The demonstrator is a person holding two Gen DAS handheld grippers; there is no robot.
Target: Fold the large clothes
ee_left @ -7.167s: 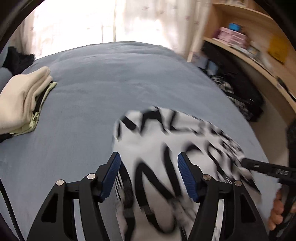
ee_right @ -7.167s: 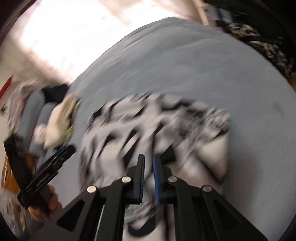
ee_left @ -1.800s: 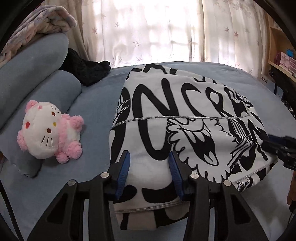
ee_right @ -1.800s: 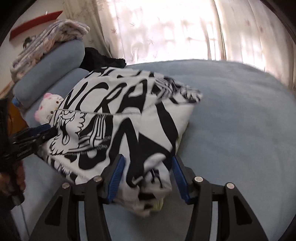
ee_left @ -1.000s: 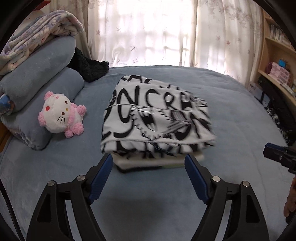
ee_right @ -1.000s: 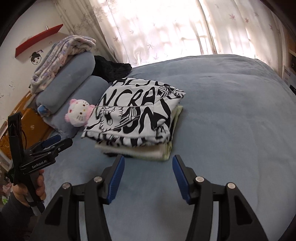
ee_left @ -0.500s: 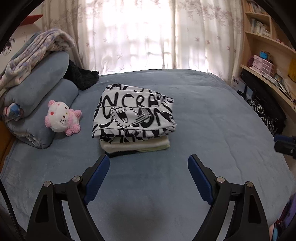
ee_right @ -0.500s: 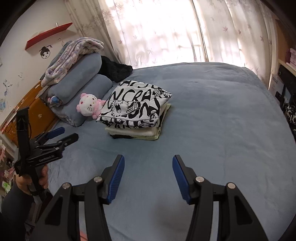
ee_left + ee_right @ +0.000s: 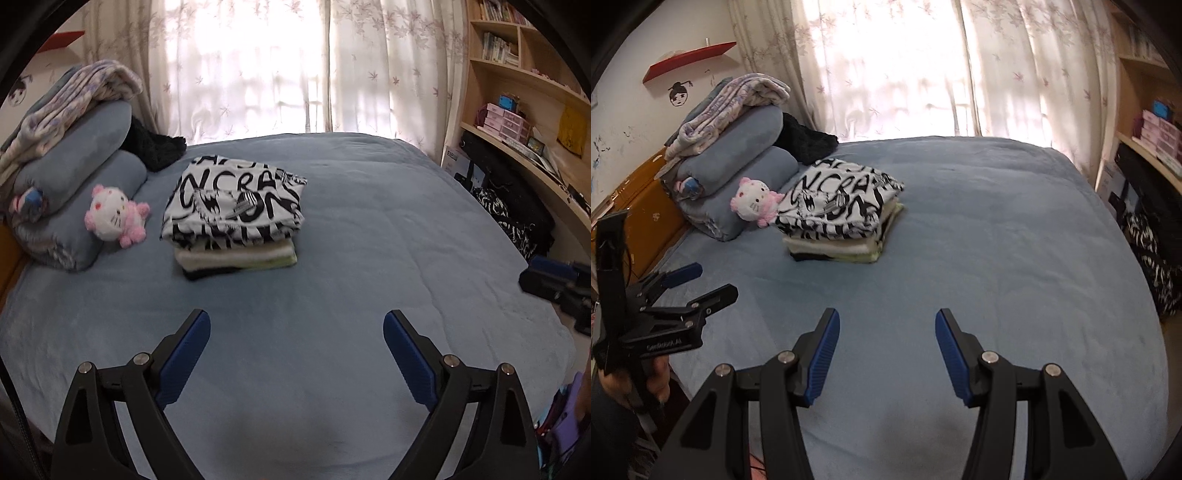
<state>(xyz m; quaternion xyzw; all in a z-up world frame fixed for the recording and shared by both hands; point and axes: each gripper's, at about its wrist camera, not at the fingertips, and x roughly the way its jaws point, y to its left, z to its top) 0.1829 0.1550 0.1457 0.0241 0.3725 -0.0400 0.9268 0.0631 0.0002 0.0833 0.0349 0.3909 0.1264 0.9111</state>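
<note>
A folded stack (image 9: 232, 225) of clothes is seen on the blue bed (image 9: 369, 229), at about eleven o'clock from both grippers and well apart from them; a black-and-white printed top (image 9: 838, 203) lies uppermost. A pink plush (image 9: 112, 219) sits at nine o'clock of the stack. The left gripper (image 9: 295, 350) is opening, nothing between its jaws. The right gripper (image 9: 886, 354) is held spread and empty.

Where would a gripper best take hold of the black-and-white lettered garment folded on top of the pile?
Probably the black-and-white lettered garment is best pinched at its near folded edge, coming low from the open blue bed in front. That rounded edge overhangs the cream layers beneath, so one finger could slip under; the pink-and-white plush cat crowds the pillow side.
</note>
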